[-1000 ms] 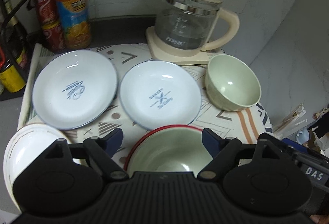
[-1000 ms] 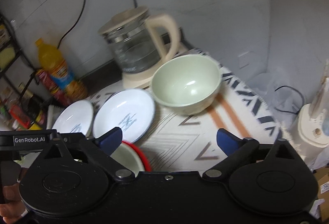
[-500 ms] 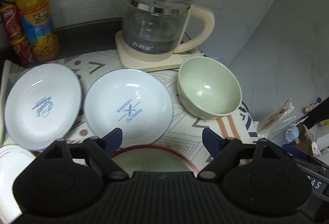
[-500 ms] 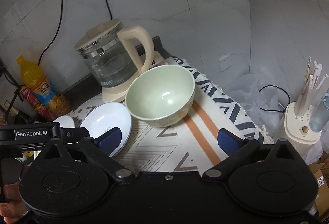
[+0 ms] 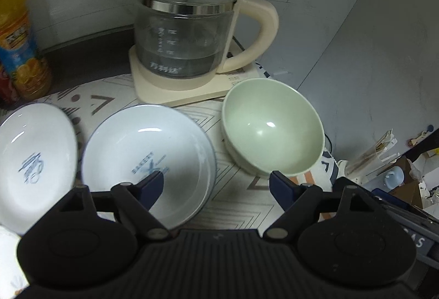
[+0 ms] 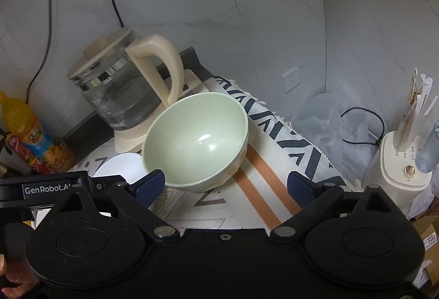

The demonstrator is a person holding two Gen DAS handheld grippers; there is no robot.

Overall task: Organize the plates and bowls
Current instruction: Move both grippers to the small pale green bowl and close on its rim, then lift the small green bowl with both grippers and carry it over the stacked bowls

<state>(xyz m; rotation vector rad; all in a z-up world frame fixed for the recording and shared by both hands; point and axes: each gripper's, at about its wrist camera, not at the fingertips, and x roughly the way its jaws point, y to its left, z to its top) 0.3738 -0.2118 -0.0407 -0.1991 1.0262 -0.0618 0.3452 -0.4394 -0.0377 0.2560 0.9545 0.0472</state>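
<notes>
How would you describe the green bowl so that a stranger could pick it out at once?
Find the glass kettle with the cream handle at the back of the patterned cloth. Just in front of its handle sits the green bowl. Unlike the shallow white plates beside it, it is deep, pale green and unprinted.

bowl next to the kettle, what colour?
Pale green bowl, plain inside and out, no print. Shows best in the right wrist view.

Green bowl in front of the kettle

A pale green bowl (image 6: 196, 139) was seen on the patterned cloth (image 6: 263, 175), with the right gripper (image 6: 226, 185) spread wide, its jaws just narrowed slightly around nothing.
</notes>
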